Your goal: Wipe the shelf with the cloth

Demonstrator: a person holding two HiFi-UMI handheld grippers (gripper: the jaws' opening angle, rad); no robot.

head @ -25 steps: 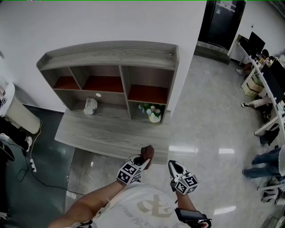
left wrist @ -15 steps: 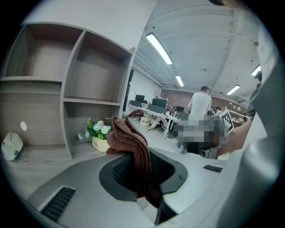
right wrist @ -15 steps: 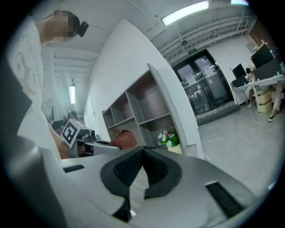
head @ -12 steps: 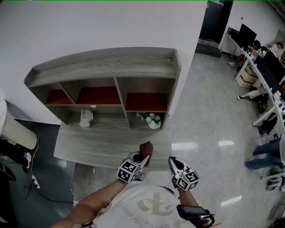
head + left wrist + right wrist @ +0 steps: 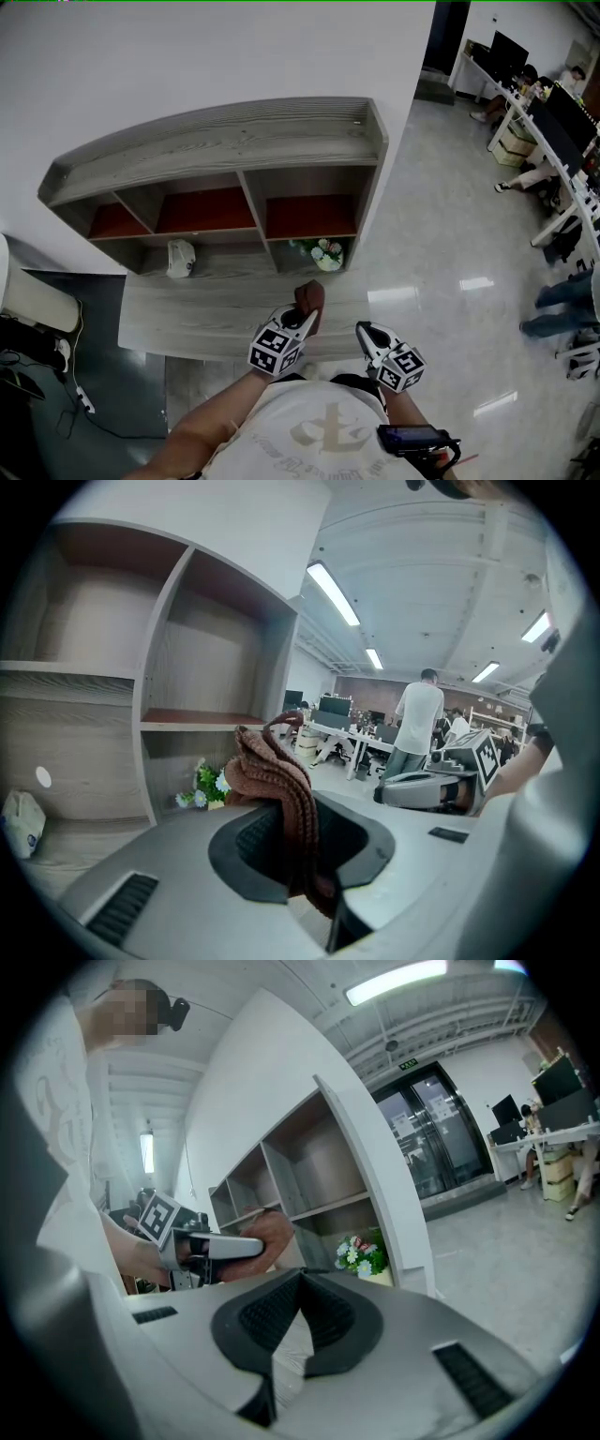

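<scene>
Head view: left hand-held gripper (image 5: 302,321) tight on cloth (image 5: 310,297); right hand-held gripper (image 5: 362,330) closed alongside.

Upper compartments of the shelf (image 5: 225,141): open, free to enter.
Lower right compartment: flower pot (image 5: 325,253) blocks it.
Lower left compartment: white bag (image 5: 179,258) in the way.
Ledge (image 5: 197,314) below shelf: free.

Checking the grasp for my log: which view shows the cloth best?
The left gripper view: the brown knitted cloth fills the frame's middle, clamped in the left gripper. The head view shows it small; the right gripper view, a partial brown lump.
</scene>
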